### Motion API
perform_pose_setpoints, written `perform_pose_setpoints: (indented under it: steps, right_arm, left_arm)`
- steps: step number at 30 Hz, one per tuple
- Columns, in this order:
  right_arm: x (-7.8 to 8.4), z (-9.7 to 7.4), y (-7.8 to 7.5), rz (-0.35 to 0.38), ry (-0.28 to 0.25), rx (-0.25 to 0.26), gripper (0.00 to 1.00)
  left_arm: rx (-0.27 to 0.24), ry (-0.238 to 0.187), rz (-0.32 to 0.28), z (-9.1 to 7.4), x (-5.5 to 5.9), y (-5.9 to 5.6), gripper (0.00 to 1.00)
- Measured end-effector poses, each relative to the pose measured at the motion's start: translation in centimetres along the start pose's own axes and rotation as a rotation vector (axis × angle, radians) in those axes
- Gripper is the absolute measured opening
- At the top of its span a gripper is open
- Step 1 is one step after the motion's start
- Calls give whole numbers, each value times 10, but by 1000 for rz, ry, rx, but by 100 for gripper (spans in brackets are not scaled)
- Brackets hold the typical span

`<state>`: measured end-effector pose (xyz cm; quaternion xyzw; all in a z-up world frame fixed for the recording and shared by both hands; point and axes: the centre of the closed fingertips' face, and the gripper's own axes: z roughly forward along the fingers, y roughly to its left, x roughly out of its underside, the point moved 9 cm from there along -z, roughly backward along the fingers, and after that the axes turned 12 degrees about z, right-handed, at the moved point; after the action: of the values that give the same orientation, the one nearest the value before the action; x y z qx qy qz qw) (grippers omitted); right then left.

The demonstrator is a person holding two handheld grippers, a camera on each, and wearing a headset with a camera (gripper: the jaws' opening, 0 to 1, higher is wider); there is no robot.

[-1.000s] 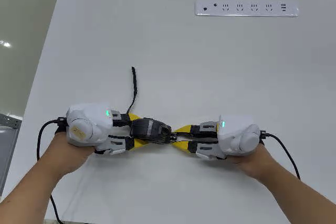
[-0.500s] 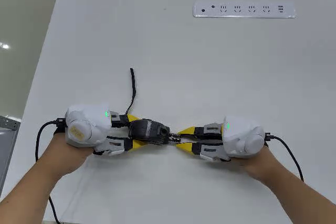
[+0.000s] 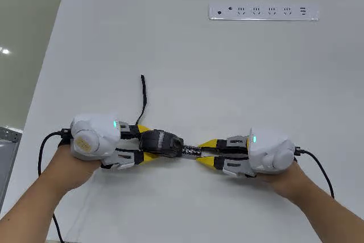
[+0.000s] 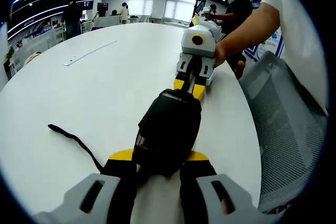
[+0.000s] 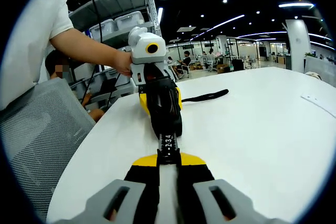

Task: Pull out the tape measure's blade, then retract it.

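A black tape measure (image 3: 161, 142) sits low over the white table, clamped in my left gripper (image 3: 149, 143), whose yellow-tipped jaws are shut on its case (image 4: 168, 129). A short stretch of blade (image 3: 191, 151) with printed numbers runs out toward my right gripper (image 3: 206, 152), which is shut on the blade's end (image 5: 168, 148). In the right gripper view the case (image 5: 164, 106) lies just beyond the blade. The measure's black wrist strap (image 3: 144, 98) trails across the table behind it.
A white power strip (image 3: 263, 12) lies at the far side of the white table (image 3: 199, 72). The table's left edge drops to a glossy floor. Cables run from both grippers toward the near edge. A grey mesh chair (image 4: 286, 129) stands by the table.
My right gripper has moved to the right, away from the case, drawing a short length of blade out. The left gripper and the case have stayed put.
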<state>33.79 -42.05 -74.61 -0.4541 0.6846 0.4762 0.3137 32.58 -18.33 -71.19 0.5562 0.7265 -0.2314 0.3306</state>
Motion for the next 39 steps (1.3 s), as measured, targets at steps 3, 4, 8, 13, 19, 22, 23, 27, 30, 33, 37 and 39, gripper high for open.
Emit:
perform_pose_setpoints:
  steps: [3, 4, 8, 13, 19, 22, 23, 27, 30, 33, 37, 39]
  right_arm:
    - [1, -3, 0, -2, -1, 4, 10]
    - [1, -4, 0, 0, -1, 4, 10]
    - [3, -8, -1, 2, -3, 11, 10]
    - [5, -12, -1, 9, -6, 17, 10]
    - [7, -16, -1, 14, -9, 22, 10]
    - [7, -18, -1, 15, -11, 24, 10]
    - [7, -19, -1, 15, -11, 24, 10]
    - [9, -21, -1, 21, -12, 25, 10]
    - [9, -23, -2, 22, -12, 26, 10]
    - [9, -24, -1, 24, -12, 26, 10]
    - [10, -25, -1, 24, -14, 29, 10]
    - [10, -26, -1, 27, -14, 30, 10]
  left_arm:
    - [-1, 0, -1, 0, 0, 0, 28]
    - [0, 0, -1, 0, 0, 0, 28]
    - [-1, -3, -5, 0, 0, 0, 28]
    - [-3, -2, -4, 0, -2, 0, 28]
    - [-2, -2, -5, 0, -2, 0, 28]
    - [-3, -2, -6, 1, -2, -1, 28]
    - [-4, -3, -6, 1, -3, -1, 28]
    - [-3, 0, -5, 0, -3, -1, 28]
    - [-4, -1, -5, 0, -3, -1, 28]
    - [-4, -1, -6, 0, -2, -1, 28]
    - [-4, -1, -7, 0, -2, -1, 28]
    - [-4, -1, -8, 0, -1, -1, 28]
